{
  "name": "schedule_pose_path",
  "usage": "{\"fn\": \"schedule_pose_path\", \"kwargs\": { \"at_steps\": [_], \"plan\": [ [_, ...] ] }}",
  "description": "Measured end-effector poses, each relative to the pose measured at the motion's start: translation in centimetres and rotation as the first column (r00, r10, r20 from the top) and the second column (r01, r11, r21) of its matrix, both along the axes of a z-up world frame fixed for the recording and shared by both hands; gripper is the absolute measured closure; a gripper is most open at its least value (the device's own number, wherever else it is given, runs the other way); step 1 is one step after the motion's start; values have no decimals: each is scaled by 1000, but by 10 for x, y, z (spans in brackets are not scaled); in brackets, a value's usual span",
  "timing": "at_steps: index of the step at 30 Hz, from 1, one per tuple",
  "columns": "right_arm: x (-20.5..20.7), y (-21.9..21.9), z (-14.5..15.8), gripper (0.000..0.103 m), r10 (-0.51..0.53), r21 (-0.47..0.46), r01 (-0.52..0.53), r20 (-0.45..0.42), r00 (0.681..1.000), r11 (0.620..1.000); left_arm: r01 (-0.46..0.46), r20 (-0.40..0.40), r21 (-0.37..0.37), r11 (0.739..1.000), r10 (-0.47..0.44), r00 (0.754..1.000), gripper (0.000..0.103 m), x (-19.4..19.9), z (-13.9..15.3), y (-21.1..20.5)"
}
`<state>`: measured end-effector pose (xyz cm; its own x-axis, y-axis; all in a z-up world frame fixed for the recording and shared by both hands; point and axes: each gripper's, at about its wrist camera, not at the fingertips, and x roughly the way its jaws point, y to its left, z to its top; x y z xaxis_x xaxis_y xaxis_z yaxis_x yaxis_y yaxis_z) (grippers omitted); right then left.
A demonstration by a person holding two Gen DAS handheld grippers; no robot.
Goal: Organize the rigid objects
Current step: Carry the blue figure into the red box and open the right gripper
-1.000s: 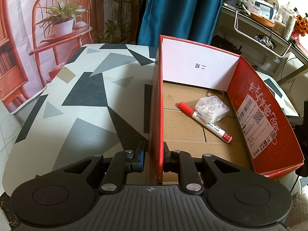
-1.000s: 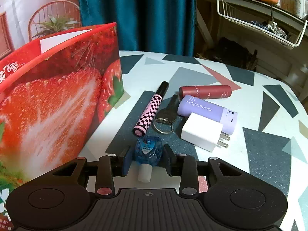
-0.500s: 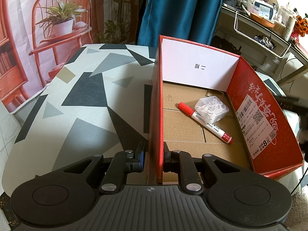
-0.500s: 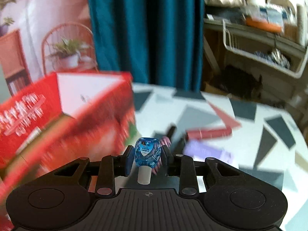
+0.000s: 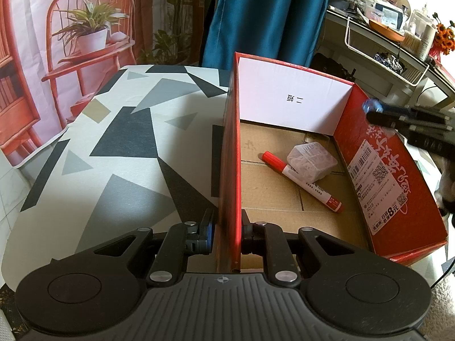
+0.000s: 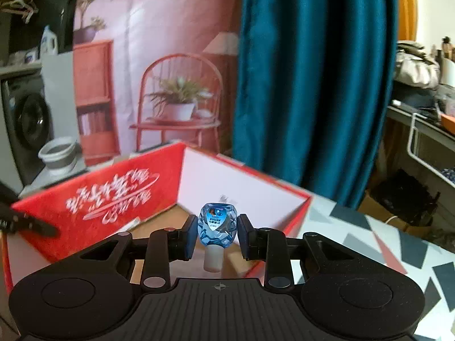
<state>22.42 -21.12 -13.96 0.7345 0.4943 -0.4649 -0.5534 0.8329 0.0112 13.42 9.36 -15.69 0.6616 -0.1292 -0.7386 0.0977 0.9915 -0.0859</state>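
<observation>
A red cardboard box (image 5: pixel 392 176) stands open on the patterned table (image 5: pixel 113 153). My left gripper (image 5: pixel 227 231) is shut on the box's near left wall (image 5: pixel 229 170). Inside lie a red-capped marker (image 5: pixel 303 181) and a clear plastic case (image 5: pixel 311 159). My right gripper (image 6: pixel 217 234) is shut on a small blue faceted bottle (image 6: pixel 217 228) with a white cap, held above the box's right rim (image 6: pixel 305 199). From the left wrist view that bottle (image 5: pixel 372 105) and the right gripper (image 5: pixel 381 113) show over the box's far right wall.
A teal curtain (image 6: pixel 310 79) hangs behind the table. A wire basket shelf (image 5: pixel 384 54) with clutter stands at the right. A washing machine (image 6: pixel 25 125) stands at the left in the right wrist view. A printed backdrop with a red chair (image 5: pixel 85 28) hangs at the back left.
My right gripper has risen from the tabletop with the blue bottle and swung toward the box, leaving the other small items out of sight. The left gripper has kept still on the box wall.
</observation>
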Motion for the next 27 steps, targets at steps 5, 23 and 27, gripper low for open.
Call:
{"fn": "schedule_pose_path", "kwargs": {
  "at_steps": [5, 23, 27],
  "plan": [
    [-9, 8, -9, 75, 15, -22, -15, -23, 1000, 1000, 0, 0, 0, 1000, 0, 1000, 85, 0, 0, 0],
    [-12, -4, -11, 72, -16, 15, 16, -33, 999, 1000, -1, -1, -2, 1000, 1, 1000, 85, 0, 0, -1],
    [-13, -18, -2, 70, -63, 40, 63, 0, 998, 997, 0, -2, -2, 1000, 0, 1000, 85, 0, 0, -1]
  ]
}}
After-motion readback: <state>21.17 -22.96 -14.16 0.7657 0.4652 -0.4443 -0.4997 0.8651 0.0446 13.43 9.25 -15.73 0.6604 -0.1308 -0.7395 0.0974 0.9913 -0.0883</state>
